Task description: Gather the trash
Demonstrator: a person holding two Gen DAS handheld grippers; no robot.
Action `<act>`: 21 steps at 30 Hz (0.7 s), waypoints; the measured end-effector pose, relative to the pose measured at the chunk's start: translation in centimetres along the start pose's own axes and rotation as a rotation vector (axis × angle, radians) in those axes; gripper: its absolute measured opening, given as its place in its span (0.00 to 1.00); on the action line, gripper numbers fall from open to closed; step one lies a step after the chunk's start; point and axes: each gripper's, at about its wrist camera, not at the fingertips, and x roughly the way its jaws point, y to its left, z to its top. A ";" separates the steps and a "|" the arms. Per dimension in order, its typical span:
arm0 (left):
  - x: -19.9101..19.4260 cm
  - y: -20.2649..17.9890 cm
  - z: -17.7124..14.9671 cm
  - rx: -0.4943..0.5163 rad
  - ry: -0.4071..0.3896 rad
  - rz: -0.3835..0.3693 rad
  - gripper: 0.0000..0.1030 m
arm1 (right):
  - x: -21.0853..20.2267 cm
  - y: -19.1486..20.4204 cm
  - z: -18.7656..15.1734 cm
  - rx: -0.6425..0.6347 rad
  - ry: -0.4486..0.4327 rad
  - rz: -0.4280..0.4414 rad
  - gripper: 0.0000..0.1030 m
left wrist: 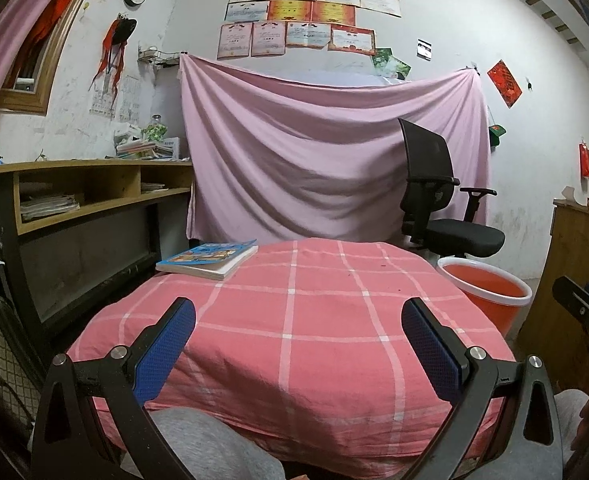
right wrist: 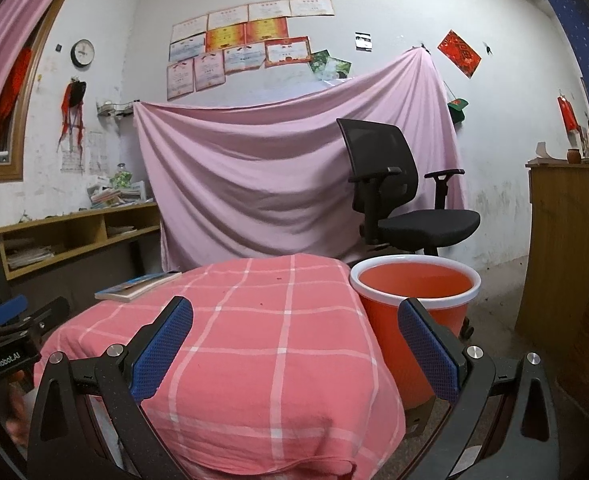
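Observation:
An orange bin with a white rim (right wrist: 414, 280) stands on the floor at the right side of a table covered in a pink checked cloth (right wrist: 254, 340); it also shows in the left wrist view (left wrist: 484, 284). My left gripper (left wrist: 298, 320) is open and empty above the near part of the cloth (left wrist: 294, 320). My right gripper (right wrist: 294, 320) is open and empty over the cloth's right edge, its right finger in front of the bin. No loose trash shows on the cloth.
A blue-covered book (left wrist: 208, 258) lies at the cloth's far left corner. A black office chair (right wrist: 398, 200) stands behind the bin. A wooden desk with shelves (left wrist: 82, 192) is at the left, a wooden cabinet (right wrist: 558, 248) at the right.

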 end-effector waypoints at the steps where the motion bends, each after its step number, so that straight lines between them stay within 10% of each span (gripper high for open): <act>1: 0.0 0.0 0.0 0.001 0.000 0.000 0.98 | 0.0 0.0 0.0 0.000 0.000 0.000 1.00; 21: -0.1 0.1 -0.2 0.005 -0.002 0.000 0.98 | 0.0 0.1 0.0 0.000 0.003 -0.001 1.00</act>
